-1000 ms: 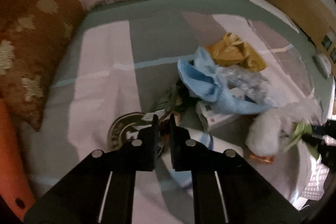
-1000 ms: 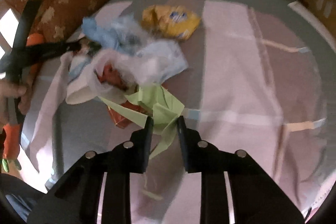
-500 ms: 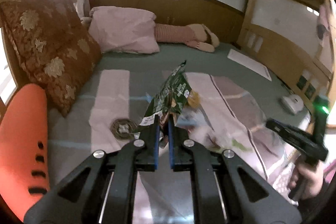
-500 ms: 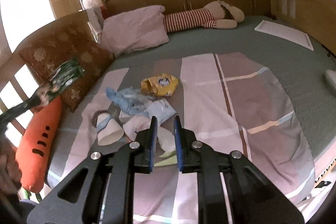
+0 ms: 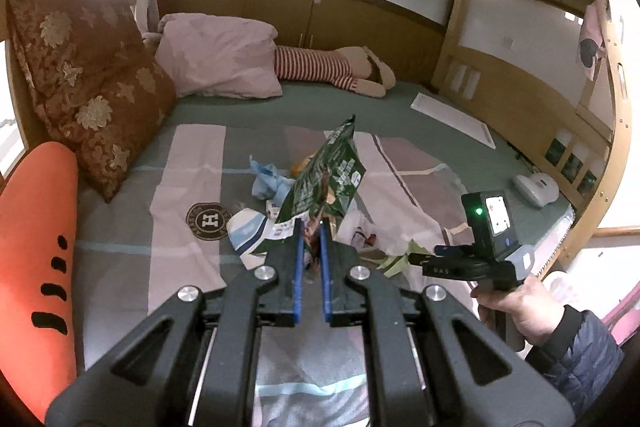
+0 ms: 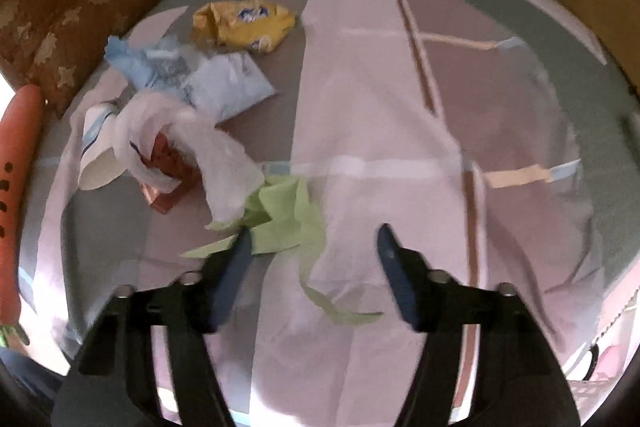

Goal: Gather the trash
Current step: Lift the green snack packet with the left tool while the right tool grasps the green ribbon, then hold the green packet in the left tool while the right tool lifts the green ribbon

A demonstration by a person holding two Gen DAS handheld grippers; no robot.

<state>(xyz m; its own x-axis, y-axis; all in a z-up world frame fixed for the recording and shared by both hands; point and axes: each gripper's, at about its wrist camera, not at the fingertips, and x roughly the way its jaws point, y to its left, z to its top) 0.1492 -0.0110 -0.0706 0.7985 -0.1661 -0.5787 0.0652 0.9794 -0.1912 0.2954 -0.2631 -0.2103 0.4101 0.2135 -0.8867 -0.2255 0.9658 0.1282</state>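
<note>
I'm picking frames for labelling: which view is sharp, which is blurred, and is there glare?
Left wrist view: sharp, green snack bag crisp, window glare top left, fisheye bending at edges. Right wrist view: motion-smeared, green paper and right tongs soft, corners dark.

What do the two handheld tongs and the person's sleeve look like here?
Left tongs: black angular plastic arms with silver screws and blue pads. Right tongs: the same black build and blue pads; its body carries a small screen and green light. The sleeve is dark navy quilted fabric with a black cuff.
</note>
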